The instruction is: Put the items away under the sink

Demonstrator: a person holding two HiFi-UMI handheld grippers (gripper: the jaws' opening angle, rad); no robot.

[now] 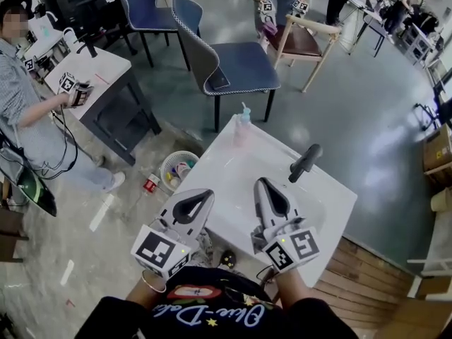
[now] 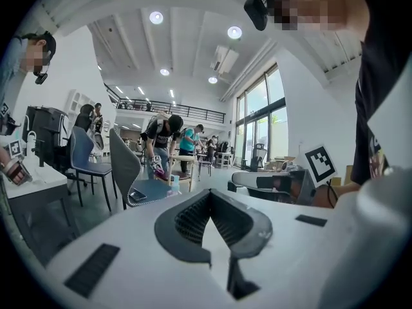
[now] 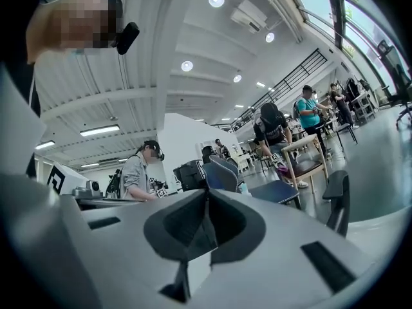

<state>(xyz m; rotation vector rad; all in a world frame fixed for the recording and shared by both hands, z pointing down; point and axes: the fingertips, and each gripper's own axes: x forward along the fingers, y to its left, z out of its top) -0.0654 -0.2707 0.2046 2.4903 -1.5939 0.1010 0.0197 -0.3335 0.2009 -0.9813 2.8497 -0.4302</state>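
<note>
Both claws empty. Left gripper [image 1: 206, 195]: jaws together at the tips, nothing between. Right gripper [image 1: 263, 183]: likewise closed on nothing. Both are held roughly level, side by side over the near edge of the white sink counter [image 1: 233, 162], which reads as a transit posture rather than a reach. Items to stow: a basket [image 1: 169, 162] of small goods and a red can [image 1: 151, 183], both on the floor just left of the counter. The basket's contents are too small to name. A pump bottle [image 1: 244, 117] stands at the far corner, with the faucet [image 1: 305, 162] to the right. The cupboard front is probably hidden below the counter. No pick begun.
</note>
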